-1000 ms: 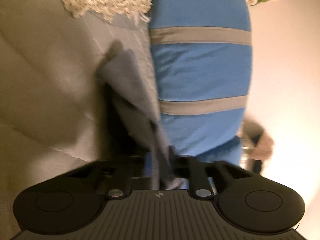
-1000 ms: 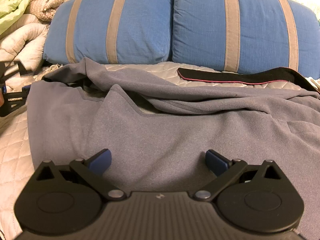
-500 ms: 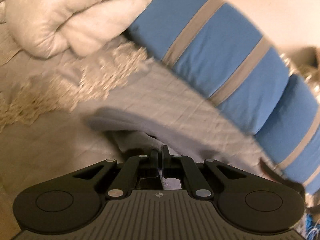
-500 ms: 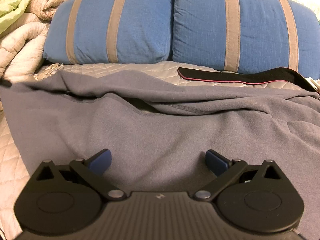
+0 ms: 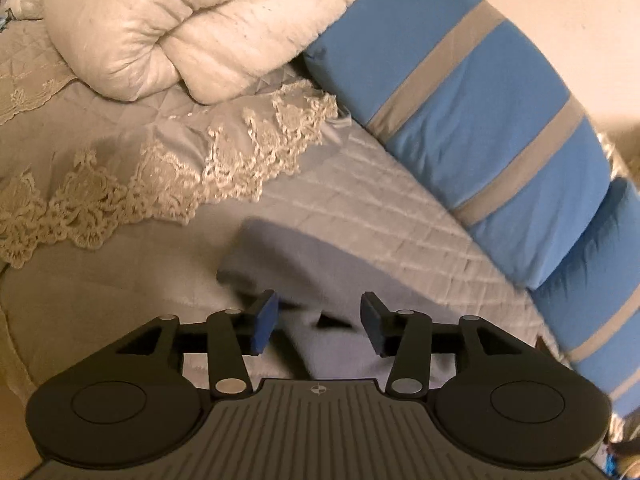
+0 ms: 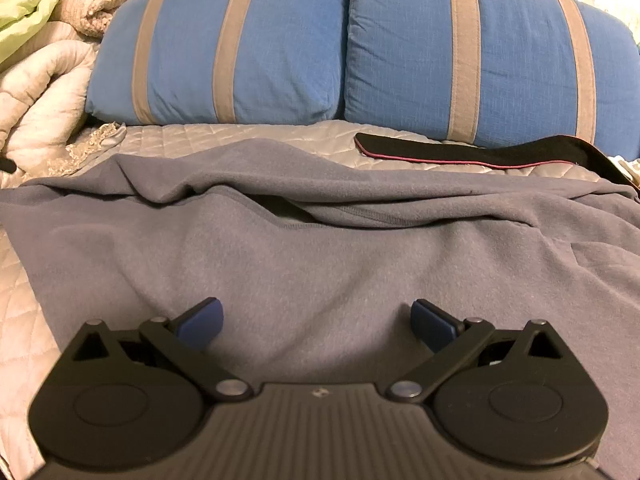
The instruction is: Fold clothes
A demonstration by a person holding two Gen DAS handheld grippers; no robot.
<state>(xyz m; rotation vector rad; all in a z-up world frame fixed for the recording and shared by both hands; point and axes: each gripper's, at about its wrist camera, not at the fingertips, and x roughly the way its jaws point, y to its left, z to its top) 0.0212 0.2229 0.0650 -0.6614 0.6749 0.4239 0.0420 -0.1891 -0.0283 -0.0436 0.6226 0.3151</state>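
Note:
A grey fleece garment (image 6: 320,248) lies spread across the quilted bed, its upper layer folded over with a dark opening near the middle. My right gripper (image 6: 316,320) is open and empty, hovering low over the garment's near part. In the left wrist view the garment's left corner (image 5: 288,256) lies flat on the quilt. My left gripper (image 5: 318,320) is open, its blue pads (image 5: 264,322) on either side of the fabric edge without holding it.
Two blue pillows with grey stripes (image 6: 360,44) line the back of the bed. A black strap with a pink edge (image 6: 480,152) lies behind the garment. A cream duvet (image 5: 180,32) and lace trim (image 5: 160,176) lie at the left. A green blanket (image 6: 28,8) lies far left.
My left gripper carried the garment's left corner outward, laid it flat on the quilt, then opened and let go. The garment is now spread wider to the left. The right gripper stayed still.

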